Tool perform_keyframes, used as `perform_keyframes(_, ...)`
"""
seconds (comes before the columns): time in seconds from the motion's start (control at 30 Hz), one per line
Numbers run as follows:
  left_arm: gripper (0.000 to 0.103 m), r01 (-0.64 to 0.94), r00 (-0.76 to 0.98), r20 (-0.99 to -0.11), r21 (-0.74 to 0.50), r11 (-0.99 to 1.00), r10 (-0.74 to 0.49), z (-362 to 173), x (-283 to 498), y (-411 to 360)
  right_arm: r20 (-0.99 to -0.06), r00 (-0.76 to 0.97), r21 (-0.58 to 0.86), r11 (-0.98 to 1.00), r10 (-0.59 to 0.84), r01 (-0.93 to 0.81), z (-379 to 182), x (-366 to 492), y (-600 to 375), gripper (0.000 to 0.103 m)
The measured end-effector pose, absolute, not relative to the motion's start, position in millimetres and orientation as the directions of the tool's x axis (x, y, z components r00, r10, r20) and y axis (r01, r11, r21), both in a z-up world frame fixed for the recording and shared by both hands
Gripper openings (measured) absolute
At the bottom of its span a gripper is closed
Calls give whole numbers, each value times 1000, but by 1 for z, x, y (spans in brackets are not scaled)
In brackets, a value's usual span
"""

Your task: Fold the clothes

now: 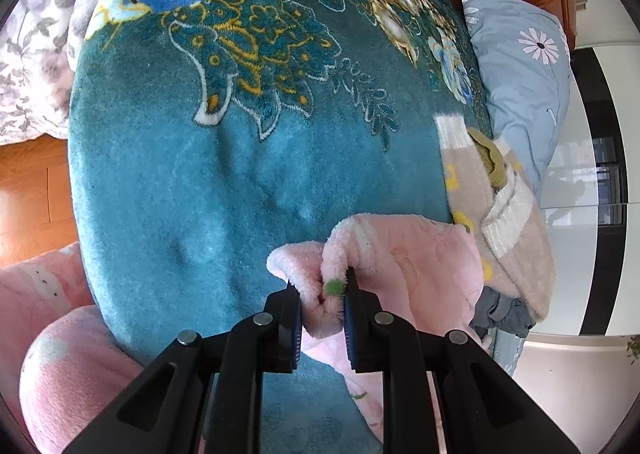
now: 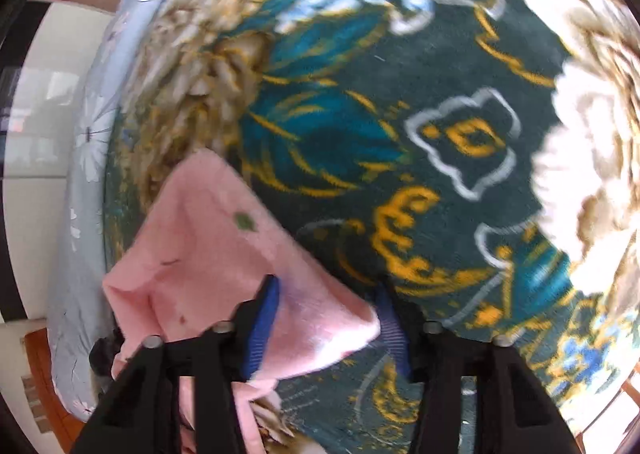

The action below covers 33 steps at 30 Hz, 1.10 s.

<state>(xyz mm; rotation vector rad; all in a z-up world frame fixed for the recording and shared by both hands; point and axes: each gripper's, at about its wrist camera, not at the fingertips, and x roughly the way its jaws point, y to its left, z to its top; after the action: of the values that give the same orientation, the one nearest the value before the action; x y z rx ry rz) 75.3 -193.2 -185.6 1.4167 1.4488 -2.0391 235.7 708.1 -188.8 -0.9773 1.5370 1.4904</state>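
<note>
On the bed, the teal floral blanket (image 1: 208,174) serves as the landmark. In the left wrist view, a grey-flowered quilt (image 1: 28,66) lies past the blanket's far left edge. Nearer the camera, the left tongs (image 1: 322,294) are pinched narrow on a bunched fold of the pink fleece garment (image 1: 404,254), which is soft, fuzzy and dotted with small green marks; it lies crumpled on the blanket's near right part. Just right of it, at the blanket's right edge, sits a beige knitted garment (image 1: 472,182) with white ribbed trim, and beyond that a light blue daisy pillow (image 1: 524,66). In the blurred right wrist view, the right tongs (image 2: 326,306) stand wide, the pink garment draped over the left finger and reaching the right one above the blanket; whether they grip it cannot be told.
</note>
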Motion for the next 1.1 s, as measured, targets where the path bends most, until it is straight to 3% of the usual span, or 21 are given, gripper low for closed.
perform_keyframes(0.03, 17, 670, -487, -820, -572, -472, 302, -184, 73, -192, -911, -412, 412, 3, -3, -911, -183, 231, 710, 16)
perform_keyframes(0.1, 15, 655, -486, -820, -571, -495, 303, -179, 67, -190, -906, -423, 420, -54, 38, -906, -159, 222, 716, 7)
perform_keyframes(0.2, 13, 596, -548, -794, -592, -543, 263, -148, 53, -193, -892, -441, 426, -139, 97, -894, -125, 208, 725, 6)
perform_keyframes(0.33, 13, 478, -692, -672, -701, -529, 264, -88, 45, -207, -866, -466, 417, -250, 183, -874, -75, 194, 738, 5)
perform_keyframes(0.43, 14, 465, -691, -683, -670, -579, 236, -77, 48, -210, -834, -452, 363, -302, 316, -881, -26, 218, 760, 5)
perform_keyframes(0.57, 14, 629, -498, -834, -536, -563, 237, -151, 67, -209, -902, -261, 199, -206, 345, -958, -58, 268, 769, 5)
perform_keyframes(0.67, 14, 725, -423, -864, -504, -470, 274, -197, 95, -209, -952, -128, 106, -93, 279, -990, -103, 301, 772, 5)
perform_keyframes(0.8, 14, 706, -460, -850, -525, -475, 257, -190, 94, -213, -966, -59, 37, -91, 251, -995, -122, 316, 768, 5)
perform_keyframes(1.0, 16, 636, -416, -890, -431, -641, 185, -159, 67, -202, -953, 15, -55, -124, 303, -991, -118, 299, 775, 10)
perform_keyframes(1.07, 22, 640, -390, -906, -395, -659, 165, -154, 66, -204, -930, 80, -136, -136, 358, -981, -109, 286, 776, 11)
perform_keyframes(1.1, 27, 651, -385, -911, -382, -656, 147, -152, 68, -208, -917, 103, -165, -133, 384, -977, -105, 279, 778, 17)
